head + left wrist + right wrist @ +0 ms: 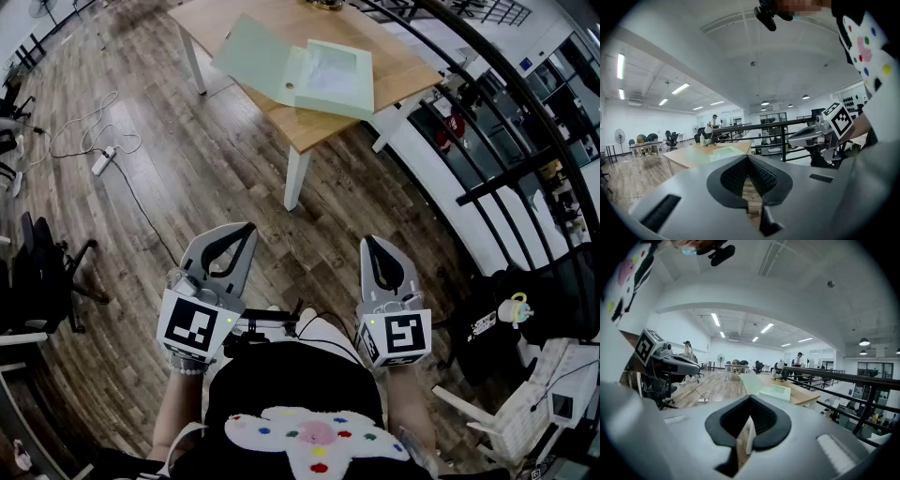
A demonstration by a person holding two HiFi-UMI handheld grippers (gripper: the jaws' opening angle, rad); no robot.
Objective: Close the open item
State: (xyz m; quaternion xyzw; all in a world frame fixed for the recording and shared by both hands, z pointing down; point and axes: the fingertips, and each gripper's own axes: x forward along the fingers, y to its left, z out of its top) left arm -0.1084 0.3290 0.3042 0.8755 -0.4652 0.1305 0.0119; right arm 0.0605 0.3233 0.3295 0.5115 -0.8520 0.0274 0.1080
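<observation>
Left tongs [246,230] and right tongs [369,242] — grey, ribbed, tight-closed, empty — before pale-green box [328,80] on wooden table [398,61]

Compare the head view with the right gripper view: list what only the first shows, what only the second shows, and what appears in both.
Only the head view: the right gripper seen from above, jaws shut, with its marker cube.
Only the right gripper view: ceiling strip lights, a standing fan and a distant person near the far wall.
Both: the open green box on the wooden table, the black railing and the left gripper.
</observation>
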